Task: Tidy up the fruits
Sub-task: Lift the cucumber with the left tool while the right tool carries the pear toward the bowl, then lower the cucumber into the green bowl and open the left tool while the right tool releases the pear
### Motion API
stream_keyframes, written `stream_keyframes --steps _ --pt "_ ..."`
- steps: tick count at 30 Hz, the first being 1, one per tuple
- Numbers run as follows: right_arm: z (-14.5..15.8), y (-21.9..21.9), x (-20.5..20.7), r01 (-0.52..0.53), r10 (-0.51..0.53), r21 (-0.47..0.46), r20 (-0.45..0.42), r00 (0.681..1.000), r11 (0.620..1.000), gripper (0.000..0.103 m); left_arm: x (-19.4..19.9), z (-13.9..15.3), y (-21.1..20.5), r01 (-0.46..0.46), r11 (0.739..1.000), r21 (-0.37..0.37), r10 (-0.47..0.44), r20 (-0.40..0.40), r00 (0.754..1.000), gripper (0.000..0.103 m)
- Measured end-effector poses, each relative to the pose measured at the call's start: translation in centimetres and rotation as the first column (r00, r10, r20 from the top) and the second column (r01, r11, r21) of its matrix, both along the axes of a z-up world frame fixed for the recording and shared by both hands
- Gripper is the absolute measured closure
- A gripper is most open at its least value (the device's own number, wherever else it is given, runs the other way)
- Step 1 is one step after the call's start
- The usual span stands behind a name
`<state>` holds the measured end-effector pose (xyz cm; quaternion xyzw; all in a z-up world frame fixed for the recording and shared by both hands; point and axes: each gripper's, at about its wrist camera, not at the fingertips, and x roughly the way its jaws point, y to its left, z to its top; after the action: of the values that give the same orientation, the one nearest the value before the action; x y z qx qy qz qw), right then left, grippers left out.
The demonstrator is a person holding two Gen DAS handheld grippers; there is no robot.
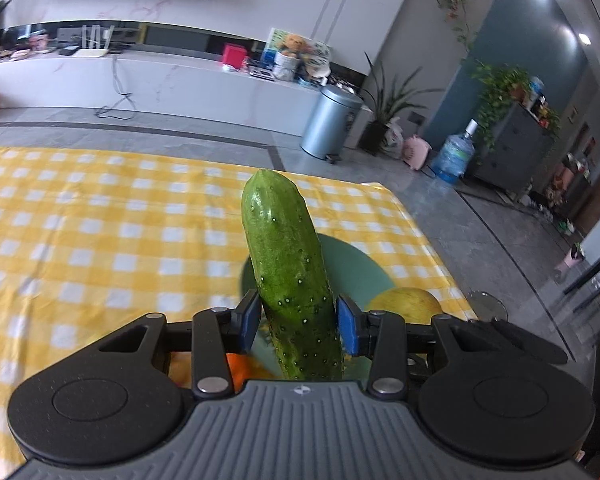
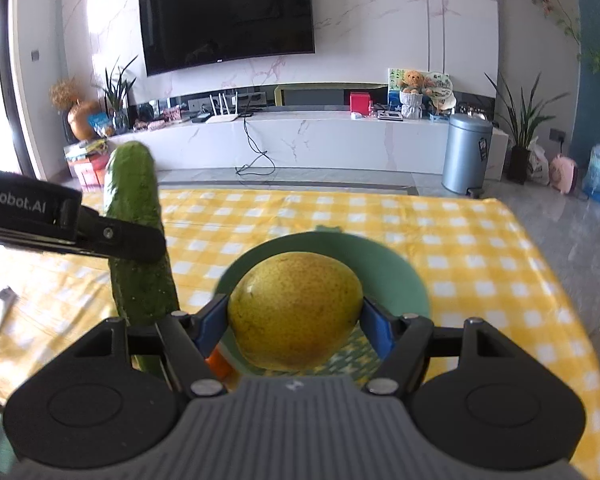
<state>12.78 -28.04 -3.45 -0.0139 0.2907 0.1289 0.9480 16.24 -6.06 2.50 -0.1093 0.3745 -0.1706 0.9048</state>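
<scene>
Yellow checked cloth (image 2: 480, 248) covers a table; above it the left gripper (image 1: 298, 322) pinches a green cucumber (image 1: 288, 264), and the right gripper (image 2: 296, 318) clamps a yellow pear (image 2: 294, 312) over a green plate (image 2: 404, 276); neither fruit is set down, so sorting seems midway

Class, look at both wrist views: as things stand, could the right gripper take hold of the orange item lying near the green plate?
Probably not yet. The right gripper is shut on a yellow-green pear, so its jaws are full. The small orange item shows only partly, below the pear beside the round green plate; the pear would need setting down first.
</scene>
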Motion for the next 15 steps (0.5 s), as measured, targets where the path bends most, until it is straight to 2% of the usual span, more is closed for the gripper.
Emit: stream_keyframes --steps 6,10,15 --pt "-1.6 -1.0 4.0 -0.077 0.071 -0.072 -0.088 0.994 0.994 0.035 3.9 -1.4 -2.5 0.067 0.998 0.020 -0.065 -0.091 0.994 0.057" --pt "-3.1 -1.0 6.0 -0.138 0.119 -0.099 -0.171 0.978 0.986 0.035 5.4 -2.7 -4.0 0.113 0.992 0.062 -0.104 -0.130 0.986 0.058" --pt "-4.3 -0.7 7.6 -0.196 0.167 -0.112 -0.231 0.959 0.974 0.035 7.2 -4.2 -5.0 0.137 0.986 0.090 -0.119 -0.181 0.976 0.058"
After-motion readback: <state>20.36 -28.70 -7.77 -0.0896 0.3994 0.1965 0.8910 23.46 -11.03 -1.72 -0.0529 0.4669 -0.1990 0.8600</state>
